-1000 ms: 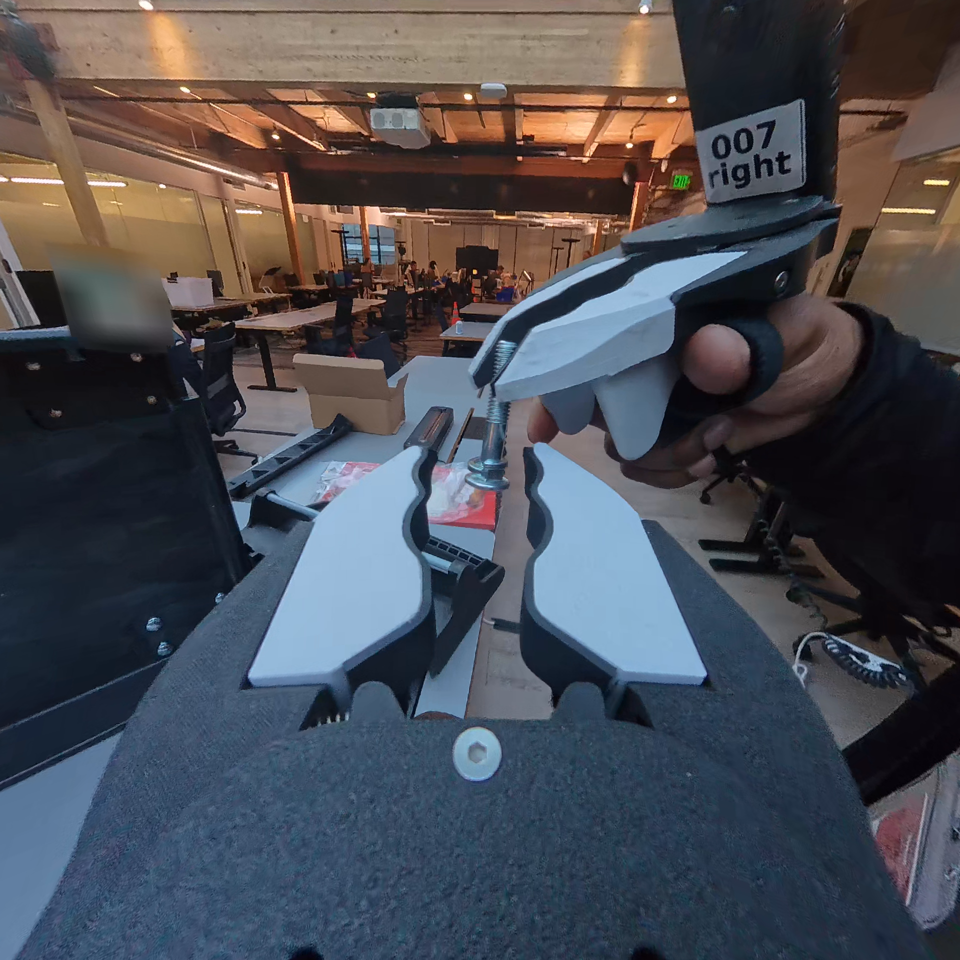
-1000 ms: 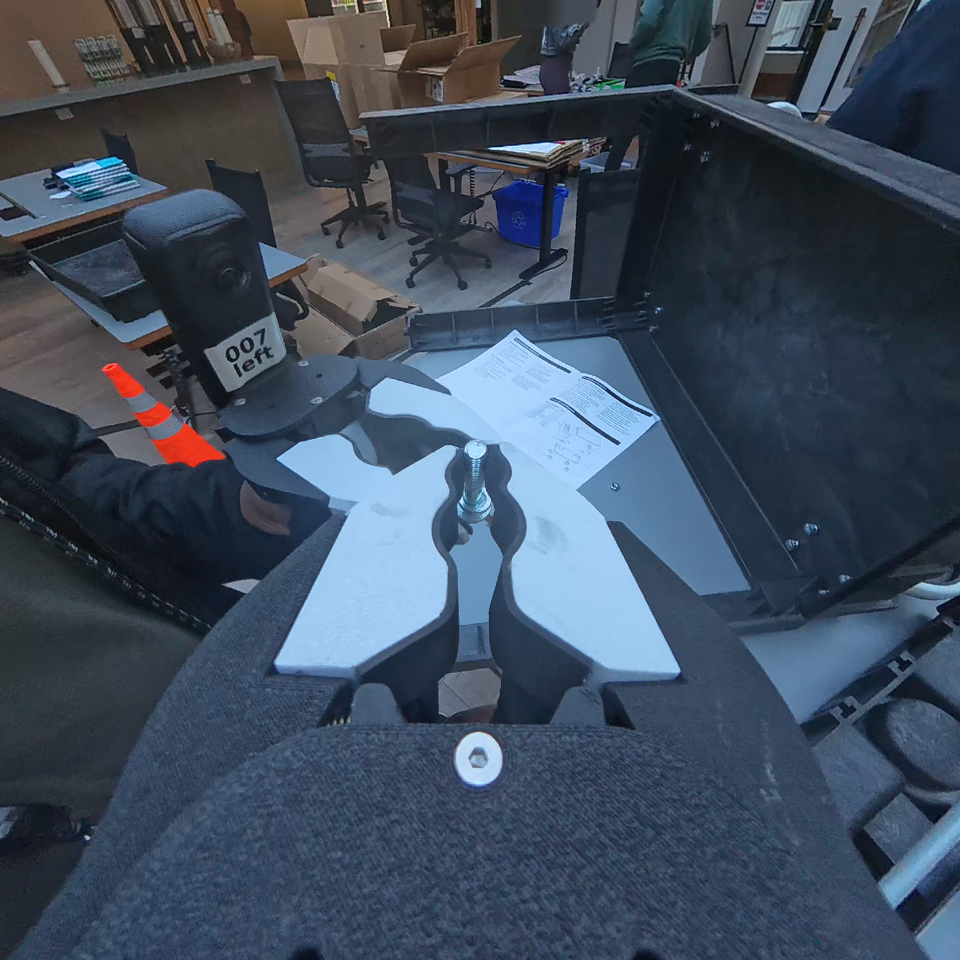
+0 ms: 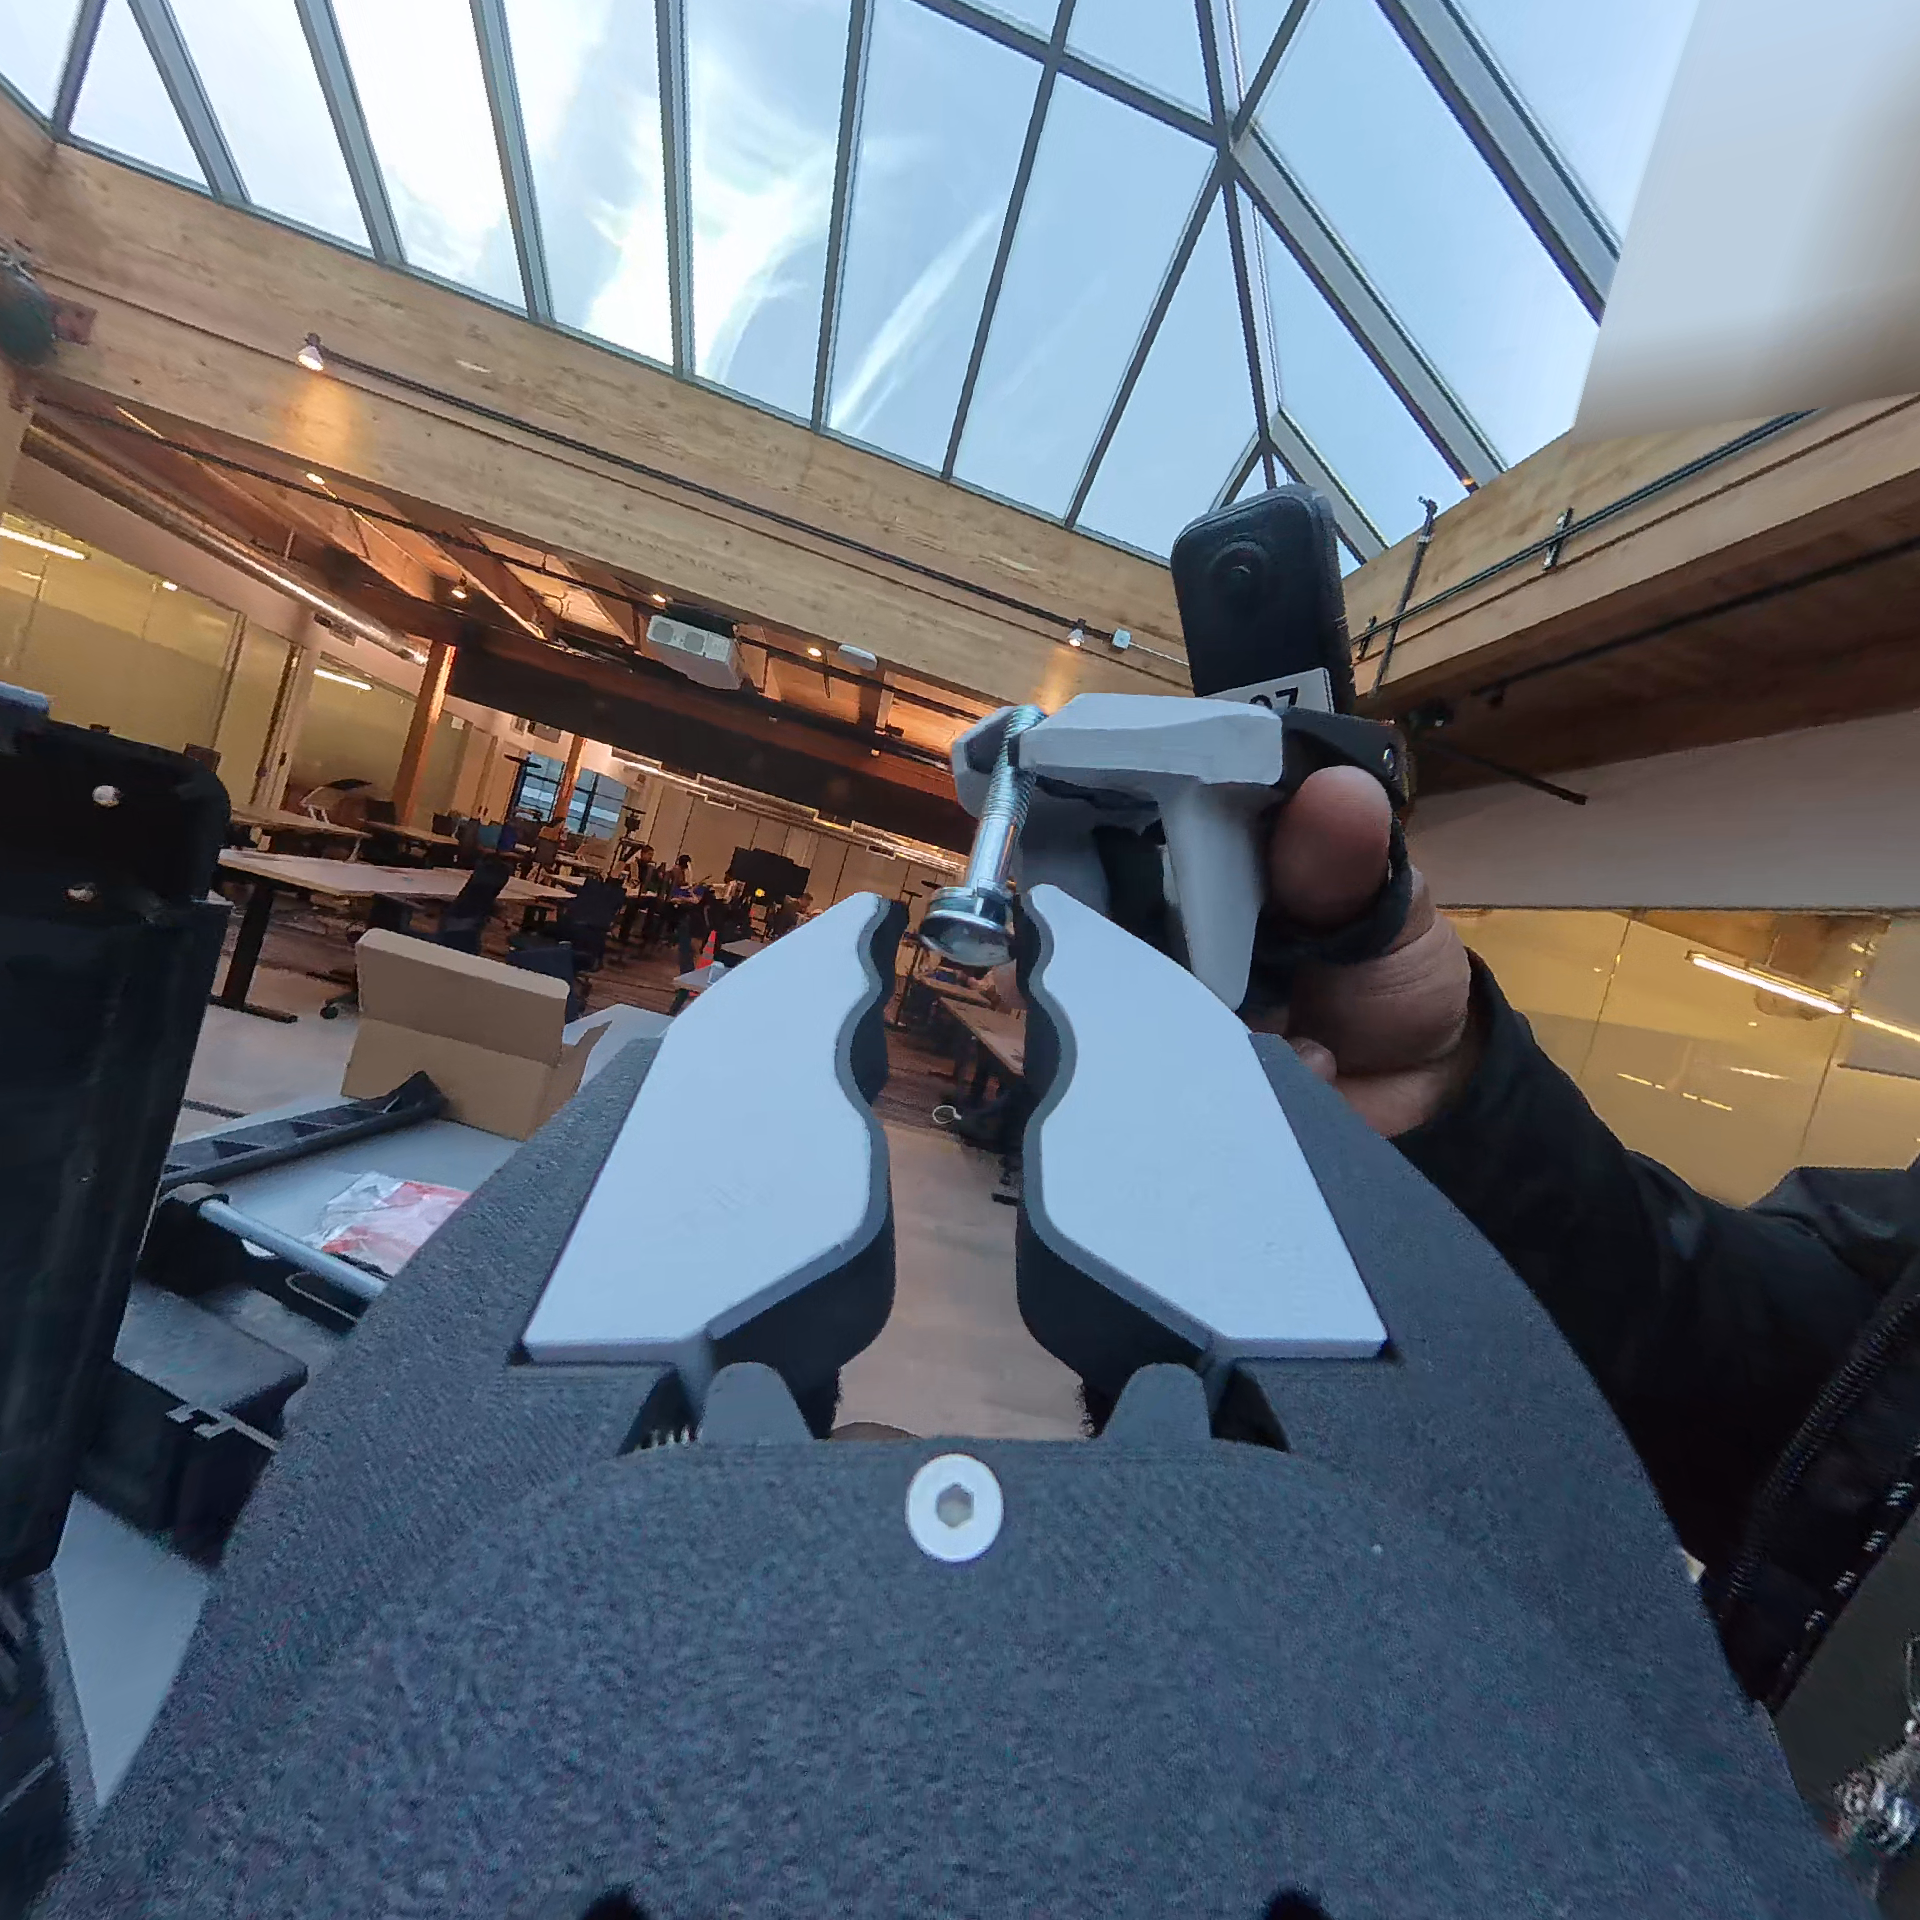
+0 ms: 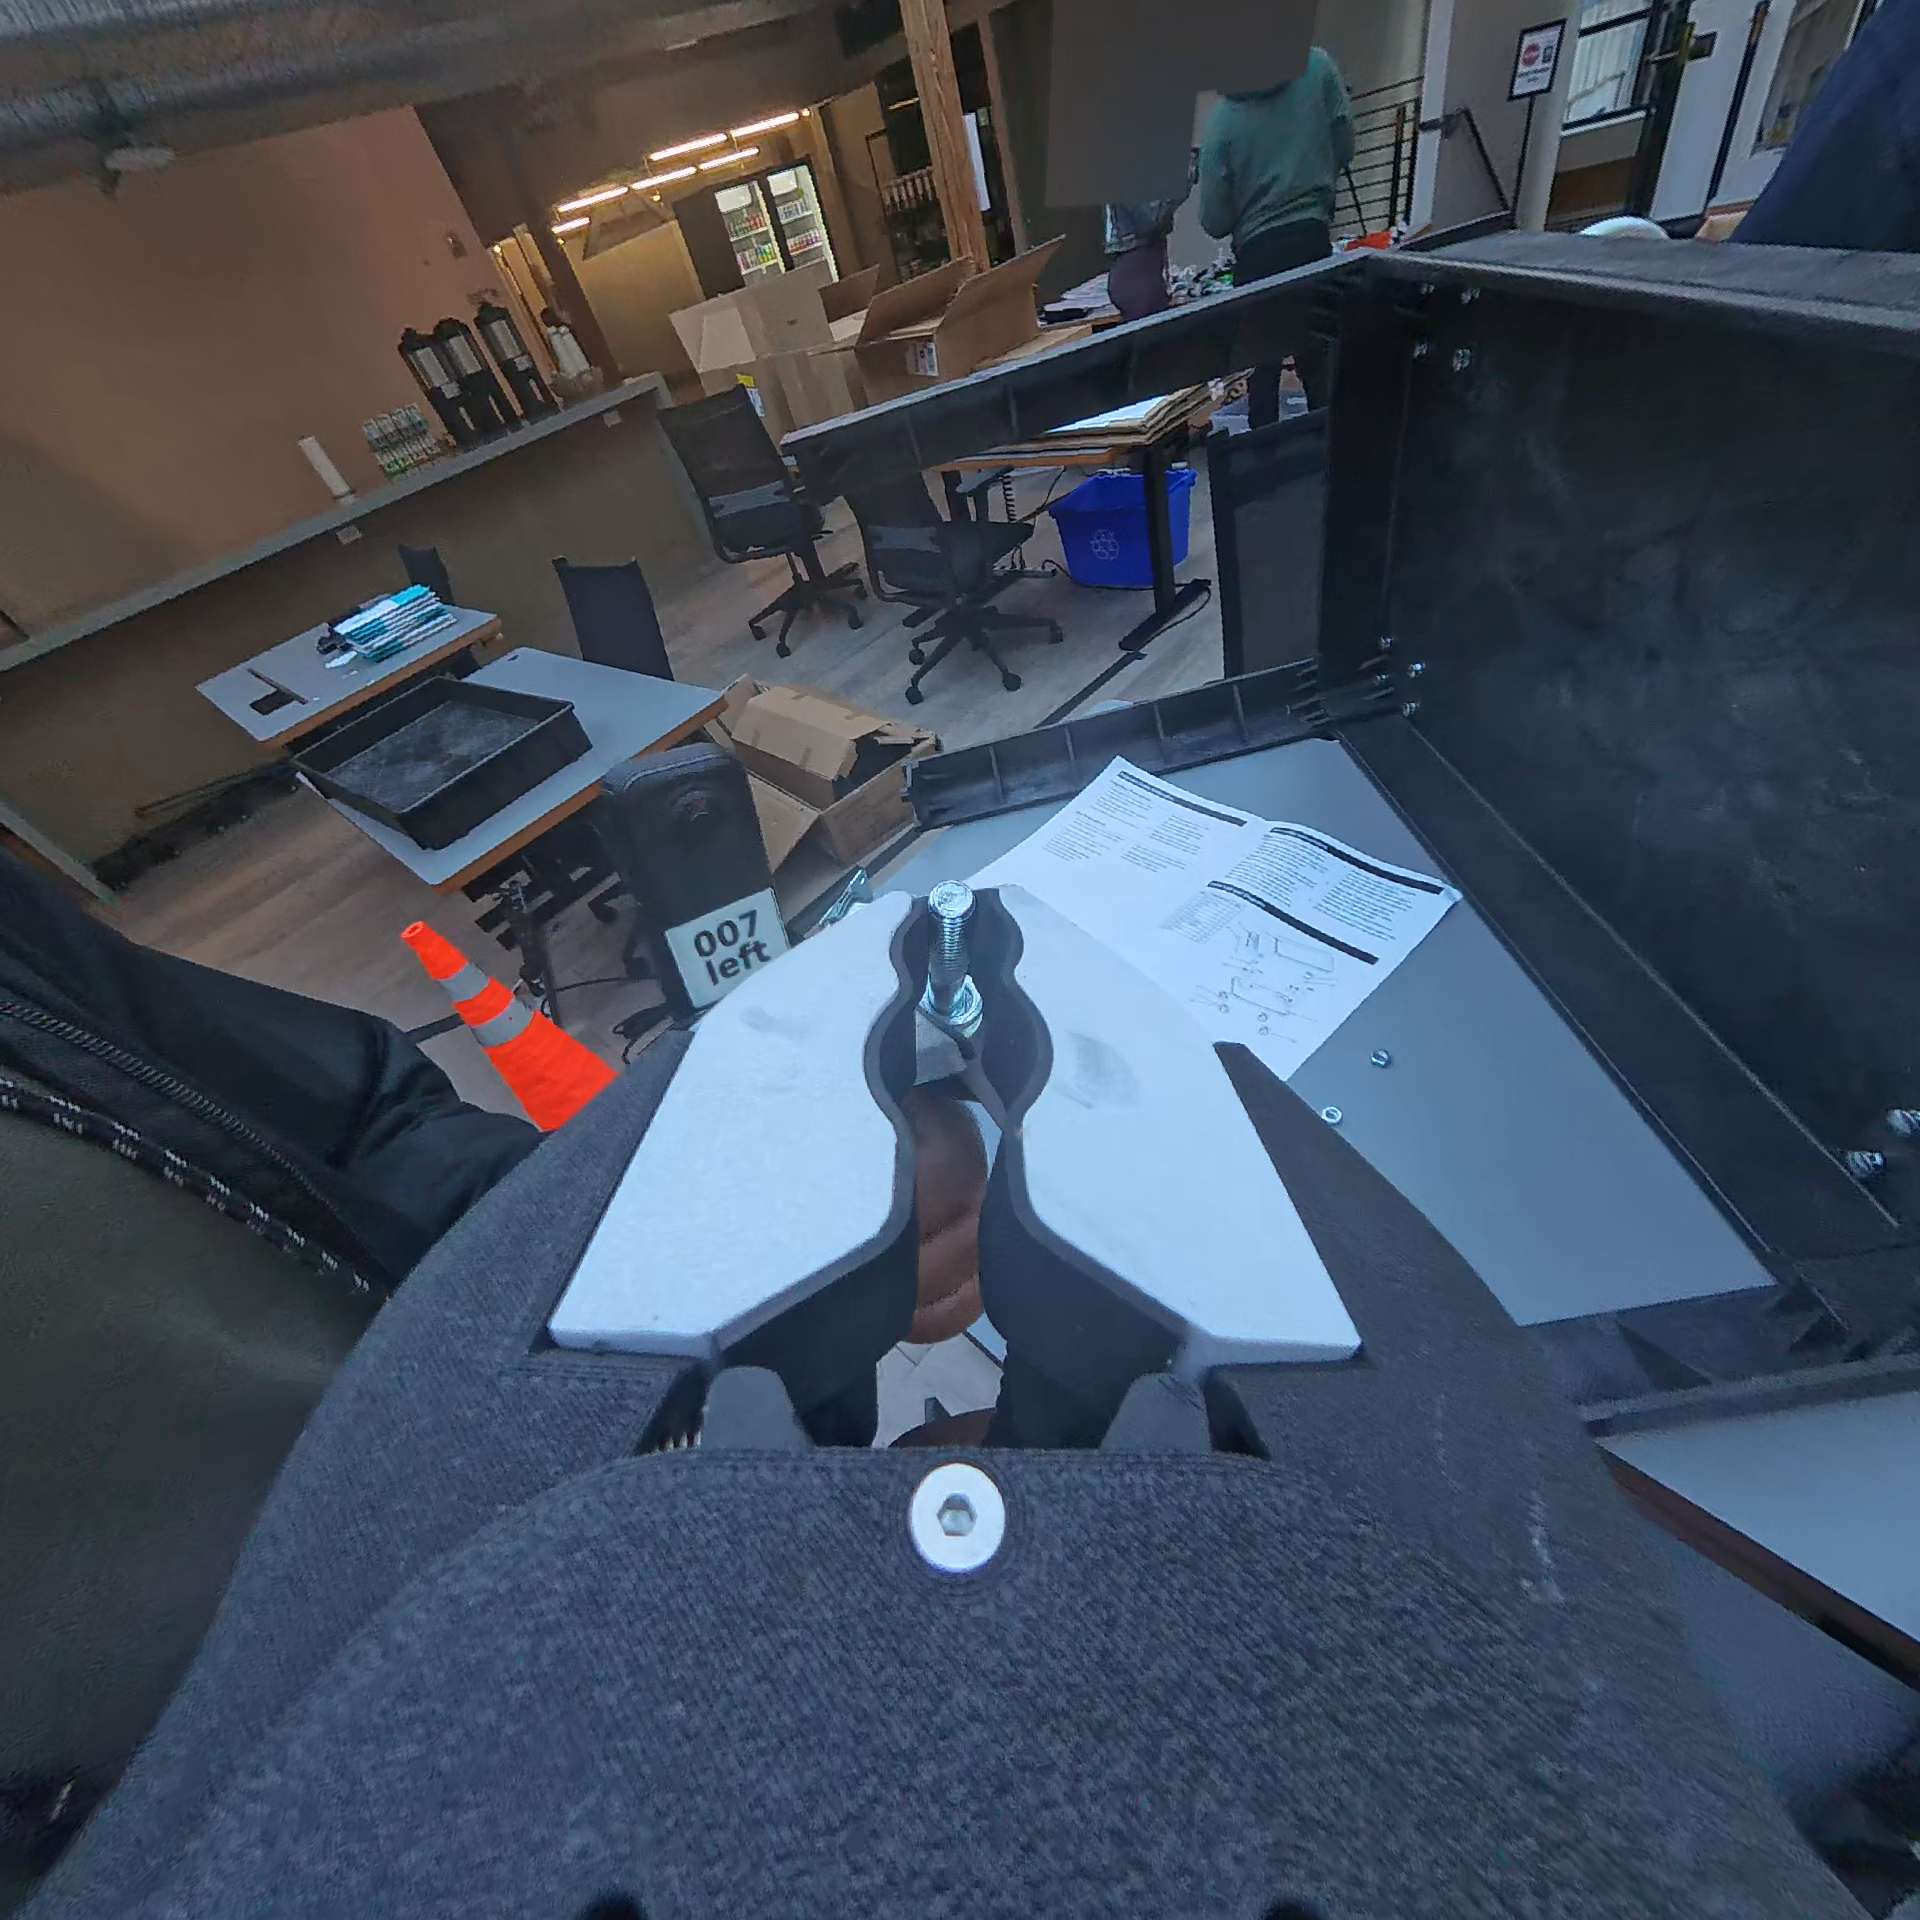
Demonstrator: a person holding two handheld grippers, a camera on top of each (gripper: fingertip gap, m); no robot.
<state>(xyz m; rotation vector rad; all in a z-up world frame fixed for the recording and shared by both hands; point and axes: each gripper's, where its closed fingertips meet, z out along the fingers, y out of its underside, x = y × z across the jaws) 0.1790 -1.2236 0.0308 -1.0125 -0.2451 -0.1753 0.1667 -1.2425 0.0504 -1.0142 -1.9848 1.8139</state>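
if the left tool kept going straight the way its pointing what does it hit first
Probably the bolt held by the right tool: its head sits right at the open left tool tips. Depth is unclear; it may already touch.

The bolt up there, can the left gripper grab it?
Probably yes. The left gripper is open, and the bolt, held by the right gripper, hangs with its head right between the left fingertips; nothing blocks the gap.

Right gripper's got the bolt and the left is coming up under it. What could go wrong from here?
1. The right gripper pinches the bolt only on its threads, tilted; a nudge may twist it loose.
2. The left gripper is open, its tips flanking the bolt head; closing off-centre could knock it.
3. If dropped, it could roll off the grey table.
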